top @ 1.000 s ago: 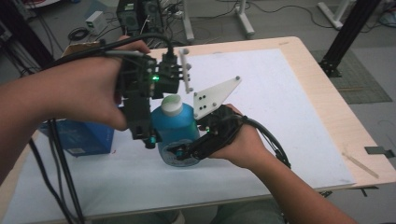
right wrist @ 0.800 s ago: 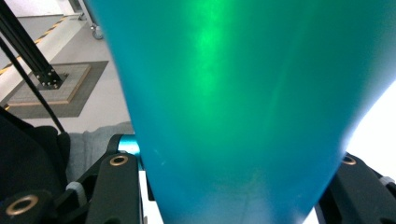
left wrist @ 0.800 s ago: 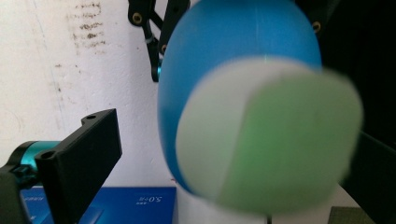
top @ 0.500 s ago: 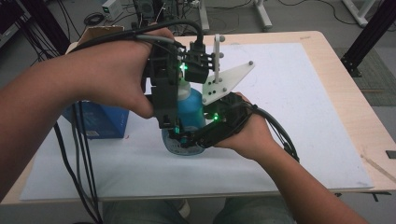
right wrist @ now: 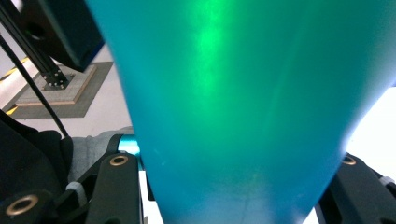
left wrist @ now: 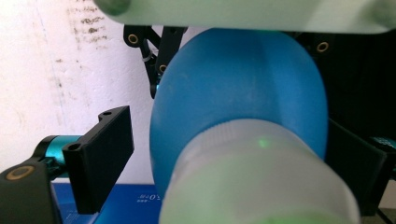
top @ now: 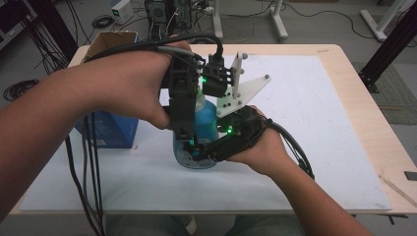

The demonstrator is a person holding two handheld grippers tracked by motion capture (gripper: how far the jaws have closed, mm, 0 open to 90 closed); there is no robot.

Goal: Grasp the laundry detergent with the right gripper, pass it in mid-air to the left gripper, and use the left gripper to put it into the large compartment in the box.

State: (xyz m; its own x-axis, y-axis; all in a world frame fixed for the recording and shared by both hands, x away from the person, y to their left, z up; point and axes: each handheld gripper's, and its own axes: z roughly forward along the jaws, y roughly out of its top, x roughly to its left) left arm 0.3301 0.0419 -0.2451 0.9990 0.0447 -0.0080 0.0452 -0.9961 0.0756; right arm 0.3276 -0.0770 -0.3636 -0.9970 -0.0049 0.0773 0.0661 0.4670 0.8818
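Centre of the high view, both hands are crowded round a blue bottle (top: 204, 123) standing on the white mat (top: 319, 128) that covers the wooden table (top: 366, 103). The left hand (top: 133, 88) comes in from the left edge and holds the left gripper (top: 183, 135) pointing down over the bottle's top, a green light glowing on its body and black cables (top: 88, 162) trailing off to the lower left. From the left gripper view, the bottle's pale frosted cap (left wrist: 259, 179) sits big at the bottom centre with the blue shoulder (left wrist: 238, 98) swelling behind it; one black jaw stands off to the left of the cap with clear white mat between them, the other is at the far right edge close by the bottle, so these tongs are apart and not squeezing anything. The right hand (top: 263, 147) reaches in from the lower right, its gripper (top: 206, 152) laid low against the bottle's base, a white three-cornered plate (top: 241, 93) rising above it. In the right gripper view the blue-green bottle wall (right wrist: 233, 107) towers up the middle, and the black jaws hug it at lower left and lower right, clamped on the bottle. Behind the left arm, at the left of the high view, sits a blue box (top: 110, 130), and a brown cardboard box (top: 110, 42) rests at the table's upper left corner.
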